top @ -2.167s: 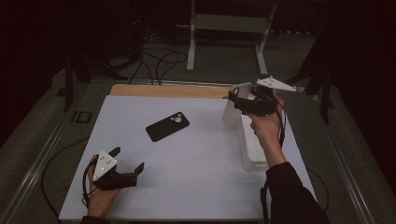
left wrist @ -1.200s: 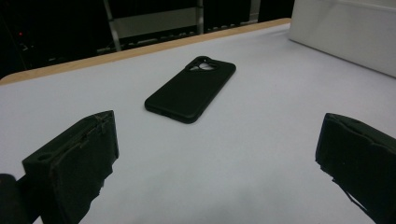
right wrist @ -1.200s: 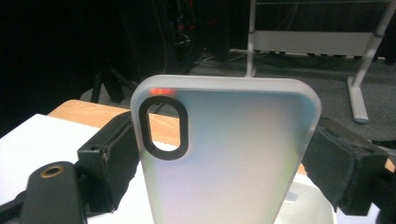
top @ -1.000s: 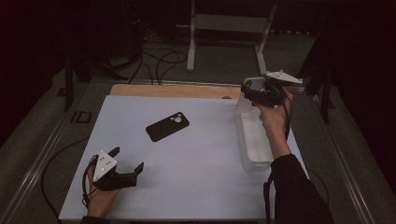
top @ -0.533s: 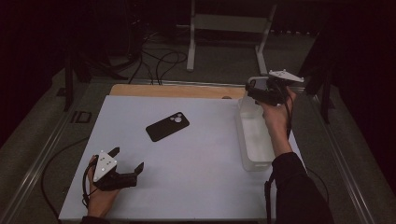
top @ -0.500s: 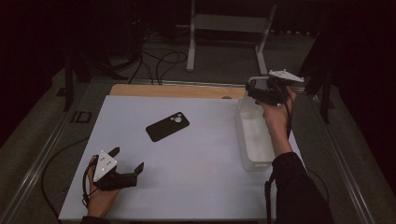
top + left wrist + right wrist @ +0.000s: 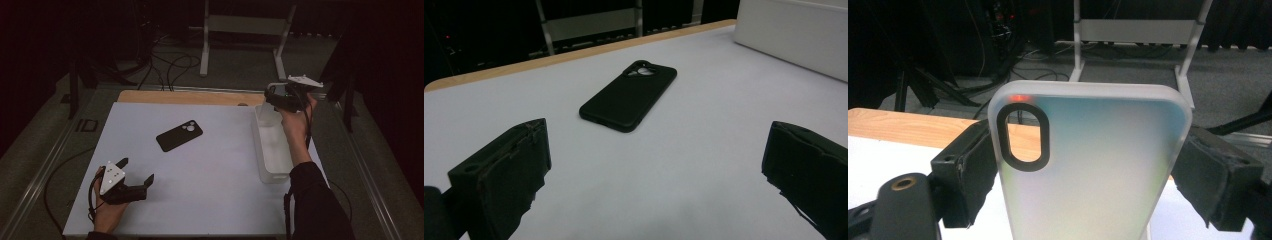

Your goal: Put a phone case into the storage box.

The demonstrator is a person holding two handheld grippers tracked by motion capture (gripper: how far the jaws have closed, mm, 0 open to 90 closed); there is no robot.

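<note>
Dark room all round, cables and a white stand beyond the far edge, and a pale worktop (image 7: pixel 210 165) lit in the middle of it. Right tool (image 7: pixel 274 96) is up off the surface at the far right, over the far end of the clear bin (image 7: pixel 265 160), and it has a frosted phone case (image 7: pixel 1088 165) clamped upright between its jaws, one pad on each long edge. So the pick-out looks done; the set-down is not. Left tool (image 7: pixel 136 172) sits low at the near left, jaws wide apart with nothing between them, pointed at the black phone case (image 7: pixel 629 96), which lies flat near the middle of the worktop, well apart from that tool and untouched. My read: one case is lifted, the black one awaits its turn. Hard to judge what else the bin holds; its translucent walls blur everything. The frosted case's lower end is cut off in the right gripper view.
</note>
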